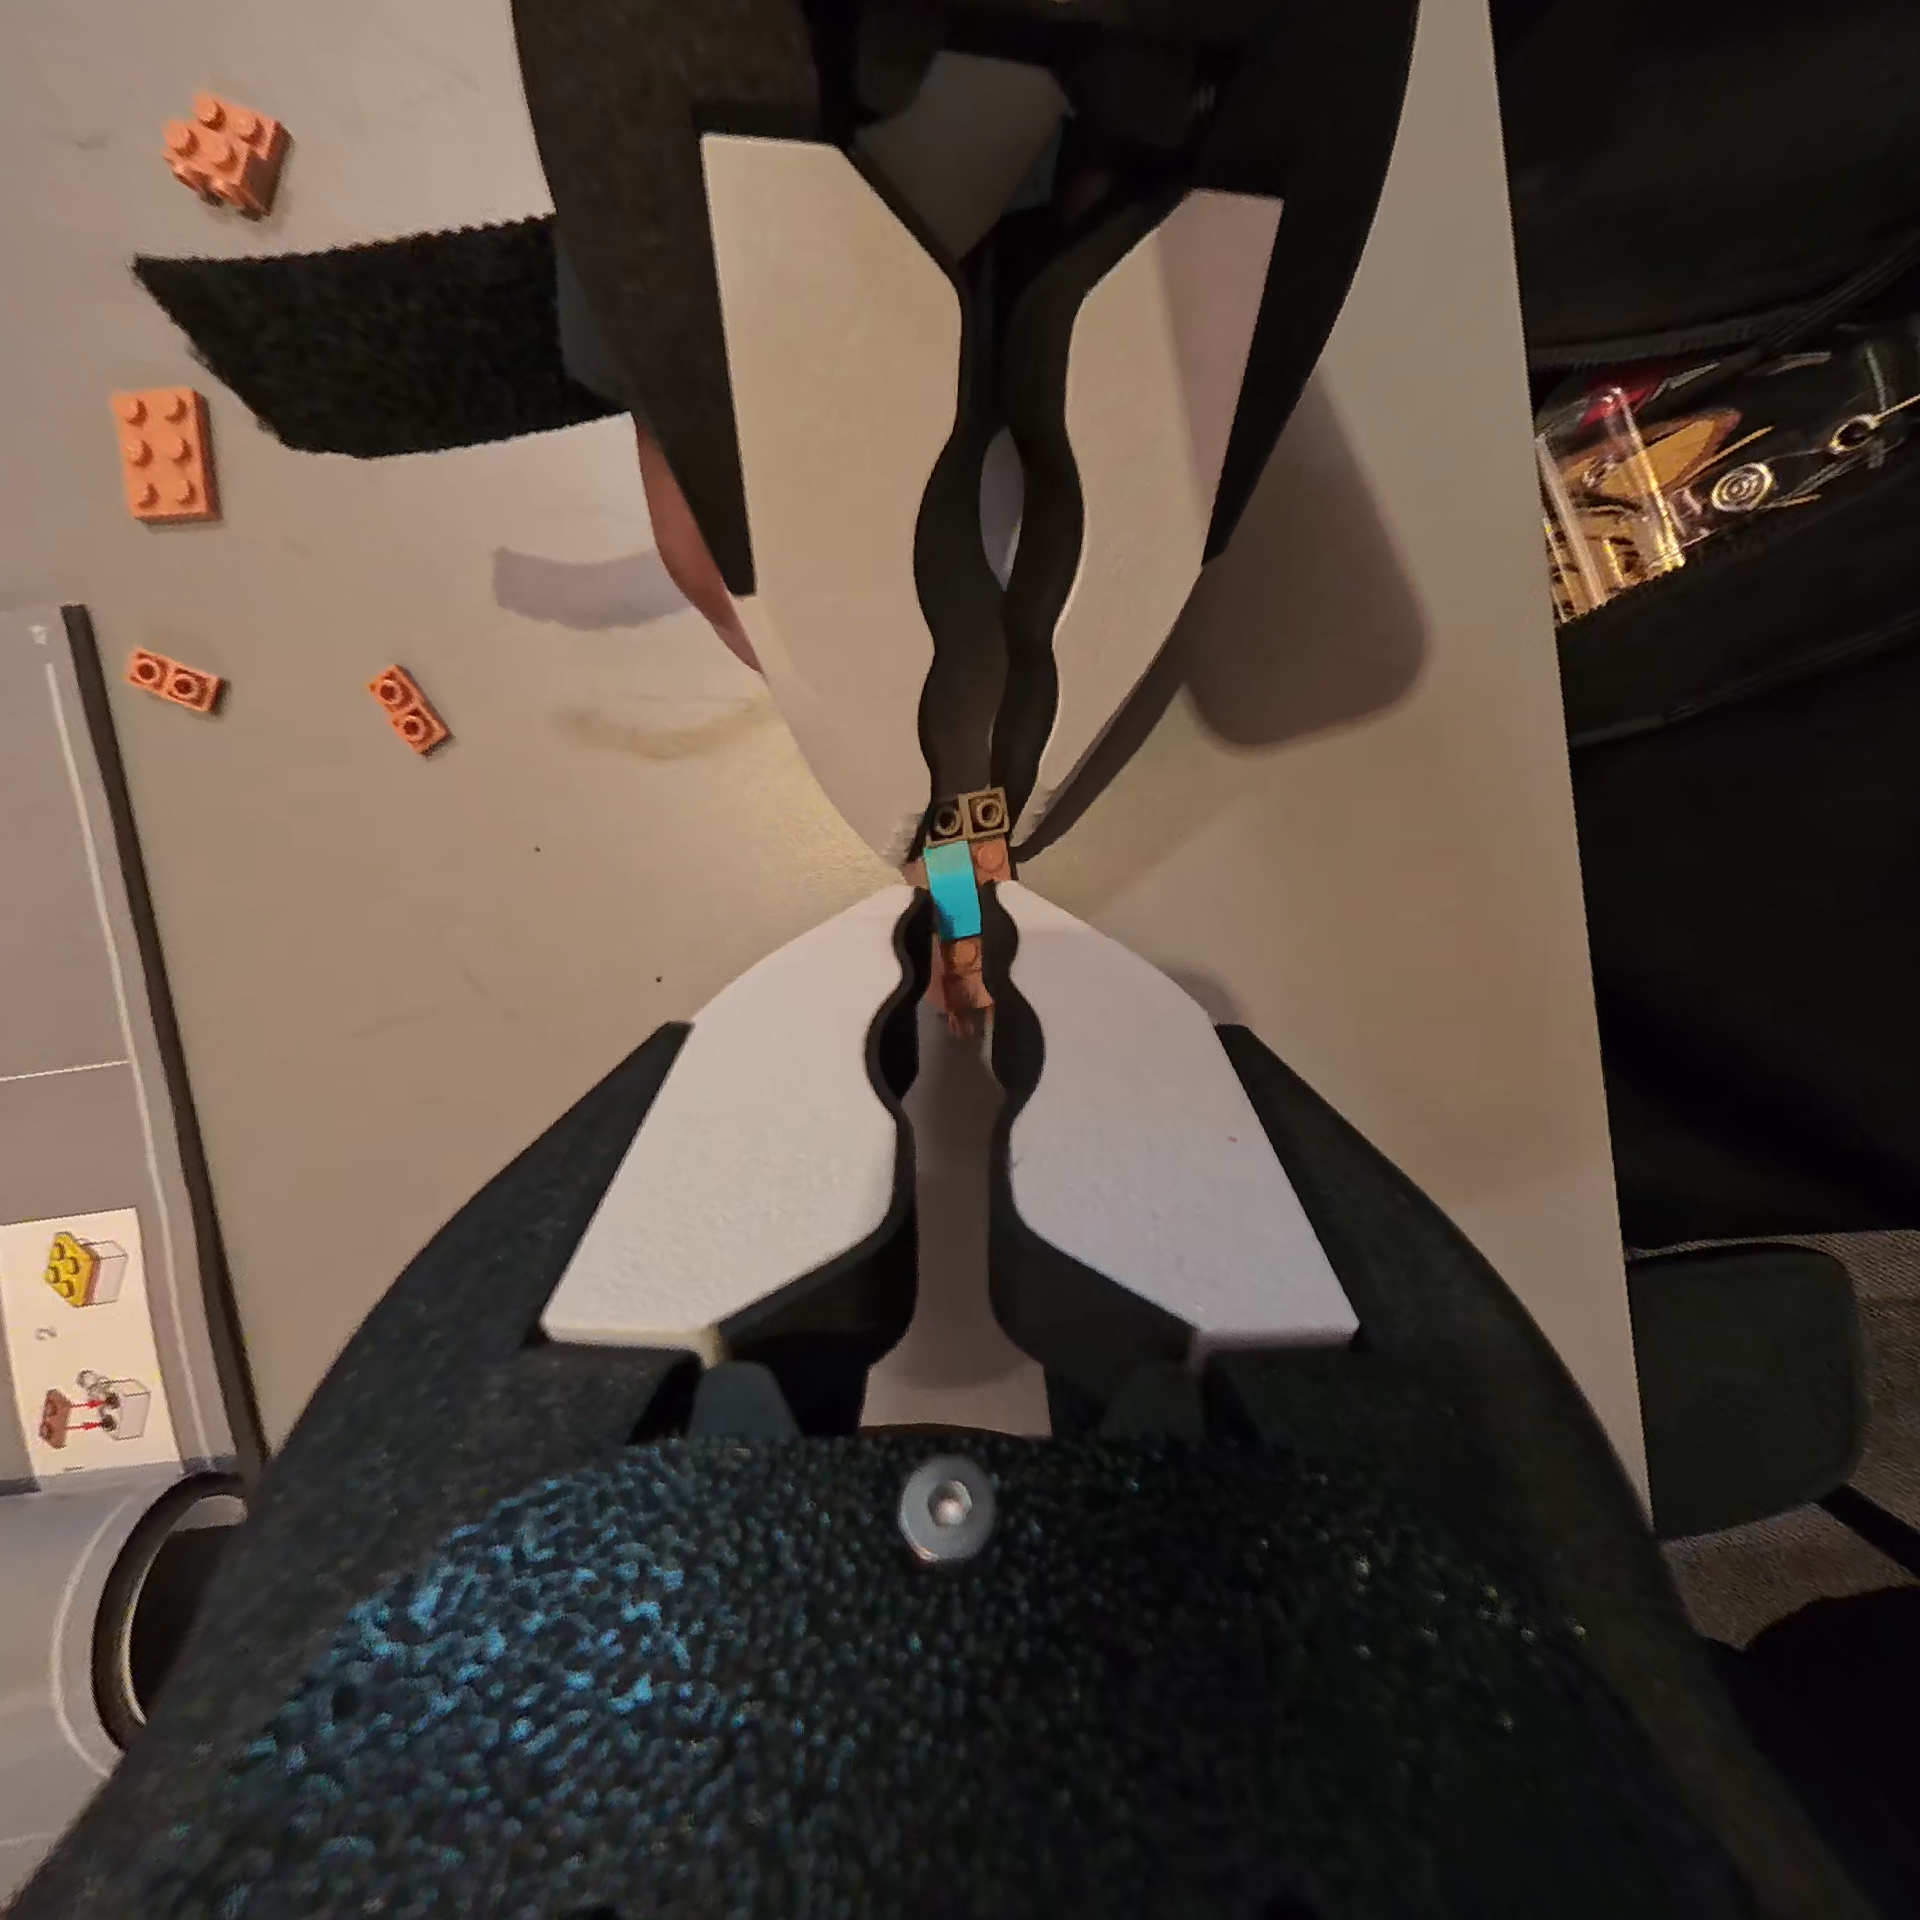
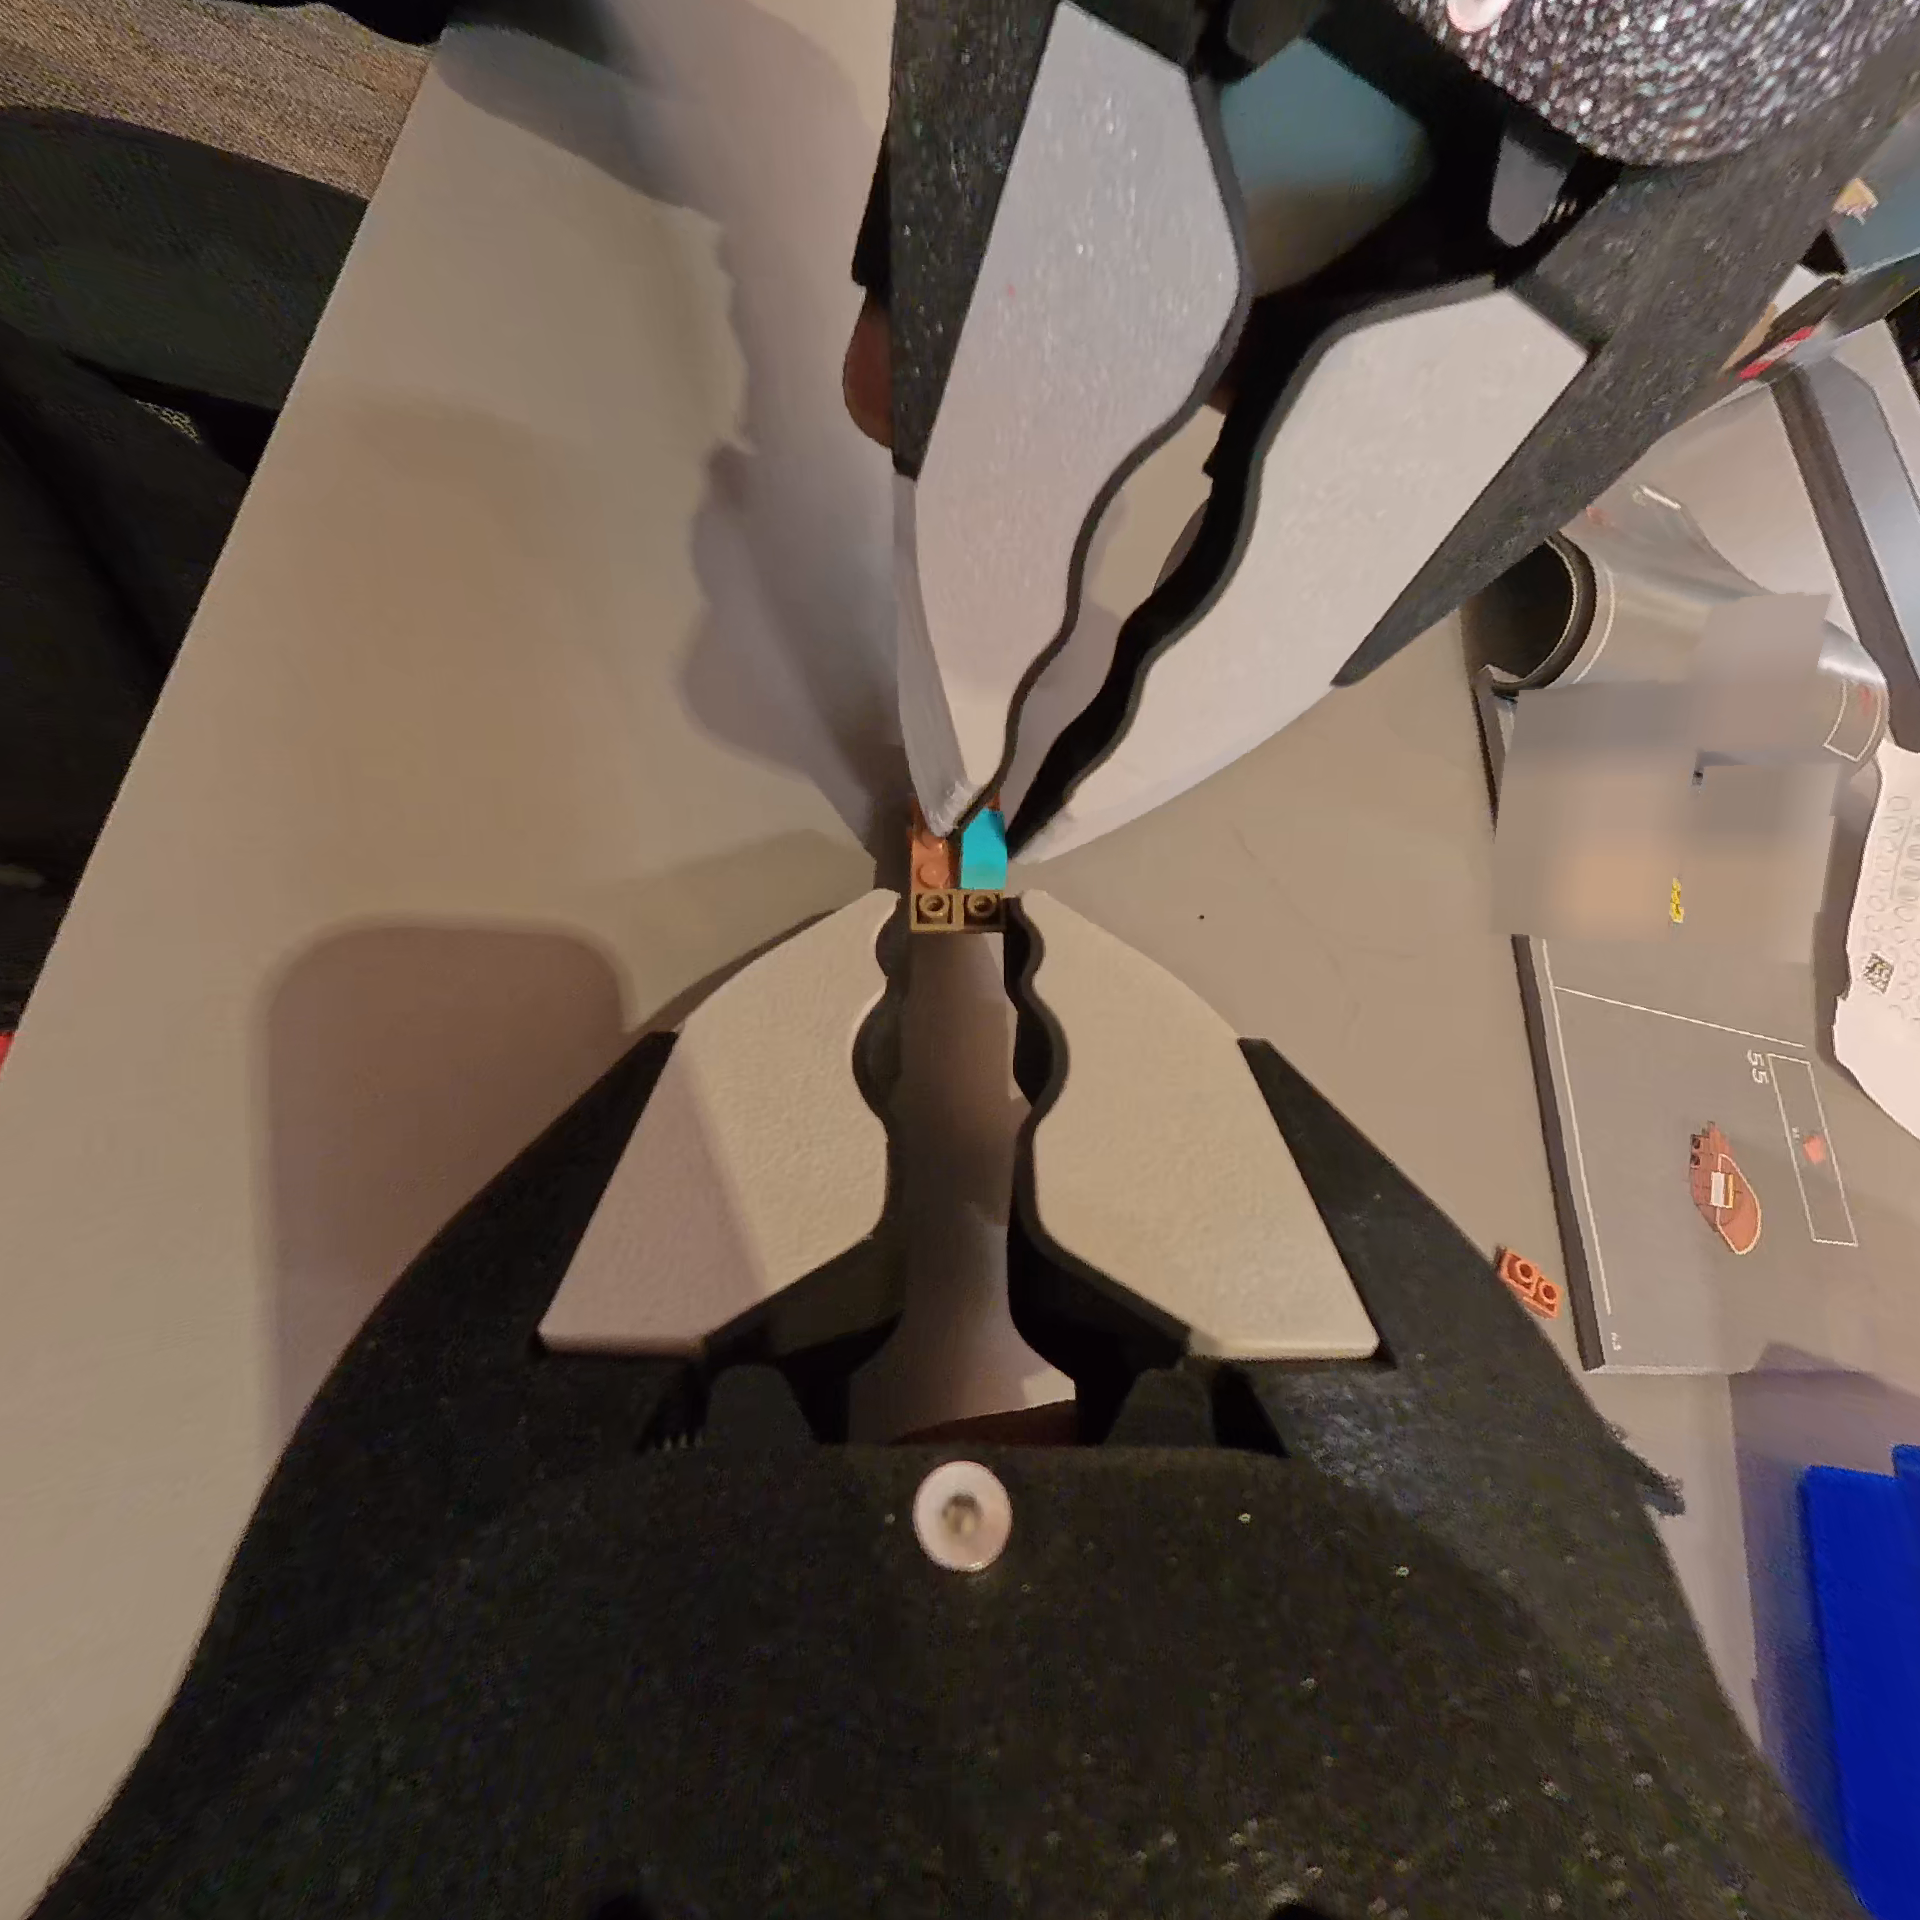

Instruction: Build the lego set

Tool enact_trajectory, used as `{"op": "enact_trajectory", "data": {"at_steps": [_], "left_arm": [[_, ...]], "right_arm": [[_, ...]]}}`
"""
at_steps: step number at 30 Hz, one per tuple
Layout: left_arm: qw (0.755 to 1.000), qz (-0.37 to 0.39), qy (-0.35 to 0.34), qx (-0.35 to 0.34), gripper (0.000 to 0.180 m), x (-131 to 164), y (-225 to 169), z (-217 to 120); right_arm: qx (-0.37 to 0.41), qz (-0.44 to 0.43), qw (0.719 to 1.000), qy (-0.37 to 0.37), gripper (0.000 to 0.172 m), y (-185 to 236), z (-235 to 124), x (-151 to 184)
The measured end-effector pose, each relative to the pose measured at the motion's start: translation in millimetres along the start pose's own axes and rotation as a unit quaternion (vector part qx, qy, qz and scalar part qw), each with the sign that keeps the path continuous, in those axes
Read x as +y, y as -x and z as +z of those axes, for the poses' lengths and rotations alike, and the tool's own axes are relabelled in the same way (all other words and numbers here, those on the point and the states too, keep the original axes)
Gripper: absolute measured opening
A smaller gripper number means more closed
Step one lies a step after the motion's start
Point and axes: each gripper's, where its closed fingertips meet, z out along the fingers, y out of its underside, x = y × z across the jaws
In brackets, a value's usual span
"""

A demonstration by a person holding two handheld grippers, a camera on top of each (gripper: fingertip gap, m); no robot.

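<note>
Left wrist view. Hidden: the rear of the brick stack (image 1: 961, 914) sits between the left tool's (image 1: 961, 904) fingers; the booklet (image 1: 73, 1340) and a grey roll are cut by the frame edge. Surface (image 1: 416, 883): pale grey, stained, with four loose orange bricks (image 1: 166, 452) and a black fabric patch (image 1: 374, 343) left of the stack. A dark bag lies beyond the surface edge, right of the stack. Left tool: nearly closed, pads pressing the stack's teal and orange end. The right tool (image 1: 971, 821) faces it, holding the tan end.

Right wrist view. Hidden: blurred patches cover part of the papers right of the stack (image 2: 958, 883); a blue object (image 2: 1860, 1683) is cut off at the corner. Surface (image 2: 468, 727): same pale grey; a booklet (image 2: 1704, 1174) and one orange brick (image 2: 1527, 1280) lie right of the stack. Right tool (image 2: 958, 914): narrowly parted, fingertips clamping the tan plate. Left tool (image 2: 987, 821) tips grip the teal piece.
</note>
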Motion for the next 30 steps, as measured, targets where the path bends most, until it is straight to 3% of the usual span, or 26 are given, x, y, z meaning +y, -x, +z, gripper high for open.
{"op": "enact_trajectory", "data": {"at_steps": [18, 30], "left_arm": [[1.0, -0.001, 0.008, -0.011, 0.01, 0.2, 2.5, 0.2], [0.999, -0.026, -0.044, 0.003, 0.015, 3.0, 0.8, -6.9]], "right_arm": [[-0.002, 0.001, 1.0, 0.0, 0.017, 0.9, -0.2, -0.5], [-0.003, 0.001, 1.0, -0.001, 0.017, 1.2, -0.6, -0.8]]}}
